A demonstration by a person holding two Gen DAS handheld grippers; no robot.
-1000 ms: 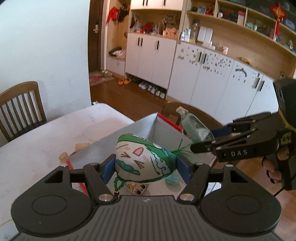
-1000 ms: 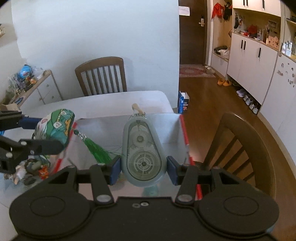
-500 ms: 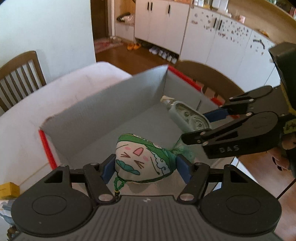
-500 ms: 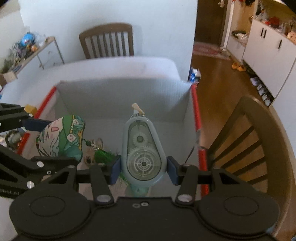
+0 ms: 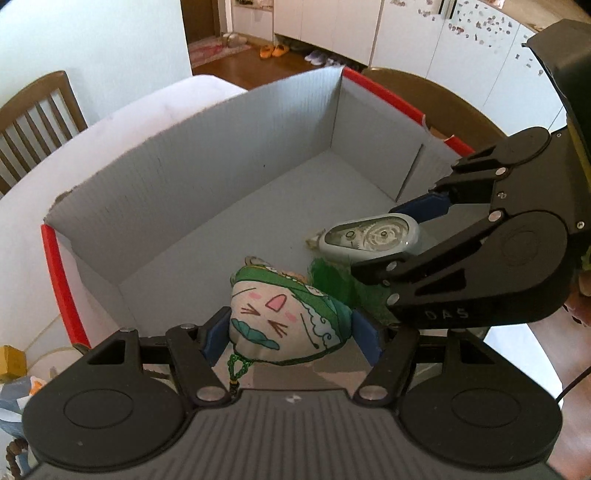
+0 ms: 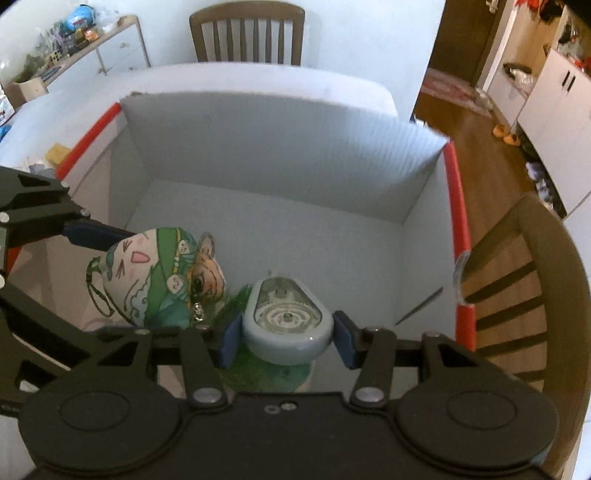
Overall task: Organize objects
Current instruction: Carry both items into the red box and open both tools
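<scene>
A grey cardboard box (image 5: 221, 155) with red edges stands open on the white table. My left gripper (image 5: 290, 334) is shut on a green and white cloth pouch (image 5: 288, 321) with a cartoon face, held low inside the box, its green tassel (image 5: 328, 273) trailing to the right. Beside it, my right gripper (image 6: 284, 339) is shut on a pale blue tape dispenser (image 6: 284, 317), also down inside the box (image 6: 280, 147). In the right wrist view the pouch (image 6: 147, 273) hangs at the left in the left gripper (image 6: 122, 280). The two held things are close together, with the tassel (image 6: 236, 299) between them.
A wooden chair (image 6: 524, 280) stands right against the box's right side and another chair (image 6: 247, 33) at the table's far end. A small yellow box (image 5: 11, 360) and clutter lie left of the box. A sideboard (image 6: 92, 51) with toys stands at the back left.
Both grippers have sunk from above the box's rim down into it, tilting further downward, each still holding its thing. The tape dispenser now lies closer to the pouch.
</scene>
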